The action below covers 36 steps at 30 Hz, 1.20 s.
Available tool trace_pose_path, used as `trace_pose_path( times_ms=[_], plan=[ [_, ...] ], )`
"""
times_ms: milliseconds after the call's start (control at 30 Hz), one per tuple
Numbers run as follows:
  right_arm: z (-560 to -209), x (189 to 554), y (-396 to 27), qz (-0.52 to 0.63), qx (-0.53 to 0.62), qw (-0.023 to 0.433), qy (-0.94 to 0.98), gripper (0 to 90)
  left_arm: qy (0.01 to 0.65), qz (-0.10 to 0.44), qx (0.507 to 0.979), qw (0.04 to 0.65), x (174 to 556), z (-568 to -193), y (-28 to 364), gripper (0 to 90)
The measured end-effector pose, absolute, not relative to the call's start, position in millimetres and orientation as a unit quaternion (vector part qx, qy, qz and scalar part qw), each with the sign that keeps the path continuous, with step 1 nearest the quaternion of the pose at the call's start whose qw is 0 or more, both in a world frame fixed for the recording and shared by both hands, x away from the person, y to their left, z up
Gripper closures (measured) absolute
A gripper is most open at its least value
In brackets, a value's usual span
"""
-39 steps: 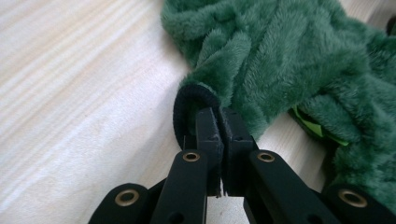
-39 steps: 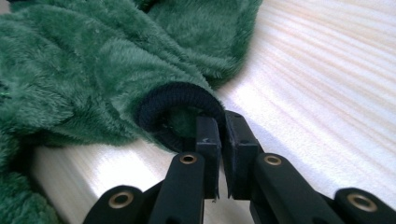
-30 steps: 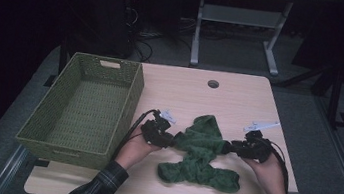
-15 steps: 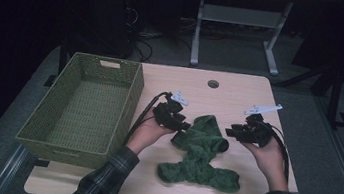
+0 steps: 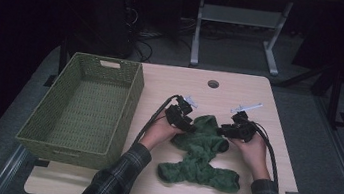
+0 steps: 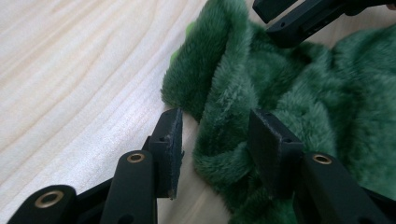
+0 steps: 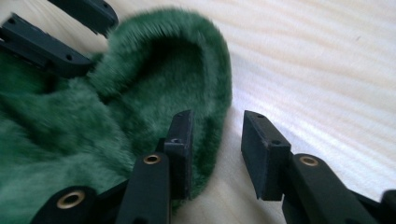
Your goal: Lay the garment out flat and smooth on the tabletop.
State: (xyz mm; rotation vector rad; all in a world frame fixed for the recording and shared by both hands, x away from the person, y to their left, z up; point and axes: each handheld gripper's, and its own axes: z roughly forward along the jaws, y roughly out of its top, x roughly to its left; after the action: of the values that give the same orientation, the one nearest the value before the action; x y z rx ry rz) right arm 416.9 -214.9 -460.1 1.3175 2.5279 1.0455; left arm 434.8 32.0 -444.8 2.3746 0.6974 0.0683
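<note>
High view: we see a crumpled green plush garment (image 5: pixel 201 154) lying on the pale wooden bench (image 5: pixel 241 93), right of a woven green basket (image 5: pixel 84 108) that stands on the bench's left part. The garment's upper end sits between our two hands, and its lower end spreads out toward the bench's near edge, well apart from the basket.

Our left claw (image 5: pixel 190 126) rests at the garment's upper left edge, and our right claw (image 5: pixel 220 131) sits at its upper right edge, the two facing each other across the fabric.

In the left gripper view, the left claw (image 6: pixel 215 140) stands partly spread, and its jaws have just been opening. A fold of the green garment (image 6: pixel 289 88) runs up between them, against the pad nearer the cloth, while the other pad stands clear of it over bare bench (image 6: pixel 70 70). We do not see the pads pressing the fold. The other claw's black jaws show at the top of that view, over the fabric.

In the right gripper view, the right claw (image 7: pixel 215 144) is moderately spread too. One jaw lies against the rim of the garment (image 7: pixel 140 102), the other hangs over bare bench (image 7: pixel 327 70), with a clear gap between them, so nothing is gripped.
</note>
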Motion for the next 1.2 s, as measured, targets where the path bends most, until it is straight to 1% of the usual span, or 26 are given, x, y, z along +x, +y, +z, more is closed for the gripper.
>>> trace_pose_path(
  times_ms=[133,167,333,400,467,533,567,667,733,867,900,967,1067,1200],
  plan=[
    [-465,416,-212,0.343,0.429,0.051,0.834,70.0,0.263,0.017,0.911,0.317,436,-451,30,56.9],
    [-465,416,-211,0.343,0.426,0.053,0.836,73.3,0.262,0.015,0.912,0.315,436,-452,30,58.7],
    [-465,414,-206,0.342,0.414,0.052,0.842,84.2,0.253,0.013,0.916,0.31,437,-455,27,61.7],
    [-465,413,-205,0.34,0.411,0.053,0.844,86.1,0.249,0.008,0.918,0.308,439,-456,27,63.3],
    [-465,413,-203,0.339,0.408,0.052,0.846,86.8,0.251,0.011,0.917,0.309,440,-455,26,64.0],
    [-465,412,-202,0.338,0.407,0.052,0.847,86.8,0.256,0.016,0.914,0.316,442,-452,26,62.6],
    [-465,412,-202,0.338,0.407,0.051,0.847,86.8,0.255,0.015,0.914,0.314,443,-451,26,61.5],
    [-465,412,-202,0.338,0.407,0.049,0.847,86.8,0.251,0.012,0.917,0.31,446,-452,24,61.9],
    [-465,412,-202,0.338,0.407,0.049,0.847,86.9,0.257,0.004,0.916,0.309,447,-455,23,65.9],
    [-465,411,-202,0.335,0.406,0.052,0.849,87.6,0.257,-0.008,0.915,0.31,447,-456,23,83.8],
    [-465,411,-202,0.337,0.407,0.052,0.848,87.7,0.254,-0.007,0.917,0.308,447,-455,24,85.7],
    [-465,411,-201,0.335,0.406,0.053,0.848,87.8,0.251,0.005,0.919,0.303,445,-452,25,87.3],
    [-462,411,-202,0.334,0.404,0.065,0.849,87.8,0.258,0.027,0.913,0.314,443,-444,30,87.3],
    [-450,408,-208,0.348,0.407,0.08,0.84,87.8,0.271,0.051,0.905,0.323,443,-431,42,86.9]
  ],
)
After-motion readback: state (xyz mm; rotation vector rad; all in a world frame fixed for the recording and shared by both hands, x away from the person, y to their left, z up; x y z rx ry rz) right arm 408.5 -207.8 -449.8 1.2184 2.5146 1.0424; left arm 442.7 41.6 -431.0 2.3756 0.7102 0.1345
